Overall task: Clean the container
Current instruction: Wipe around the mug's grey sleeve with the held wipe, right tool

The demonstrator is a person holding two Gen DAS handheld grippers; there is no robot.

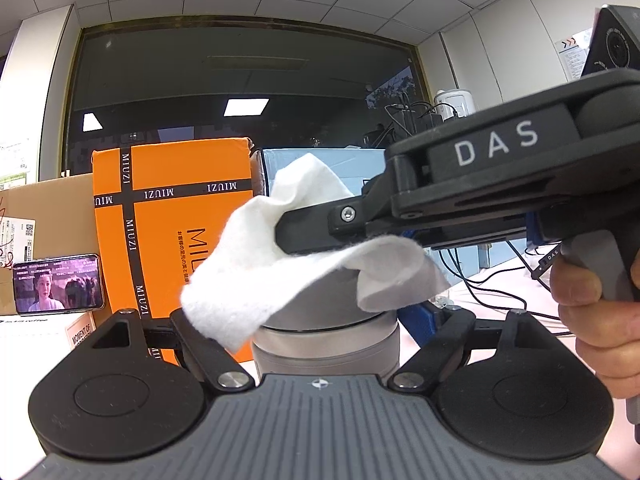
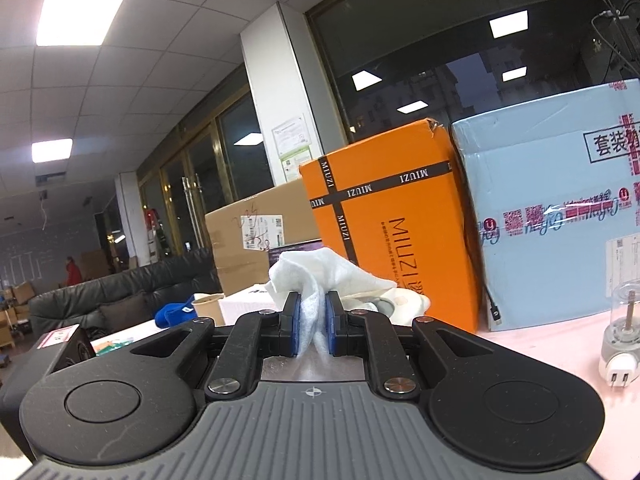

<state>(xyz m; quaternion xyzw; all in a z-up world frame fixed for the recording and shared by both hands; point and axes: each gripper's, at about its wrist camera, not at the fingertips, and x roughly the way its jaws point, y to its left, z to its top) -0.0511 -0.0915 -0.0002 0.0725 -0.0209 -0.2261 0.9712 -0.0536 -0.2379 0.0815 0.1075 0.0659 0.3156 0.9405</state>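
Note:
A grey cylindrical container (image 1: 324, 344) stands upright between the fingers of my left gripper (image 1: 316, 320), which is shut on its sides; the left finger is partly hidden by cloth. A white cloth (image 1: 256, 280) drapes over the container's top. My right gripper (image 1: 285, 236), black and marked DAS, reaches in from the right and is shut on the cloth. In the right wrist view, the right gripper (image 2: 313, 320) pinches the bunched white cloth (image 2: 316, 272) between its blue pads (image 2: 294, 320). Only a sliver of the container (image 2: 386, 304) shows behind the cloth.
An orange MIUZI box (image 1: 168, 220), a light blue box (image 2: 560, 200) and a brown cardboard box (image 2: 244, 248) stand close behind. A phone (image 1: 58, 284) playing video leans at left. A small glass-domed plug device (image 2: 624, 336) and cables (image 1: 492, 288) lie to the right. A hand (image 1: 592, 320) holds the right gripper.

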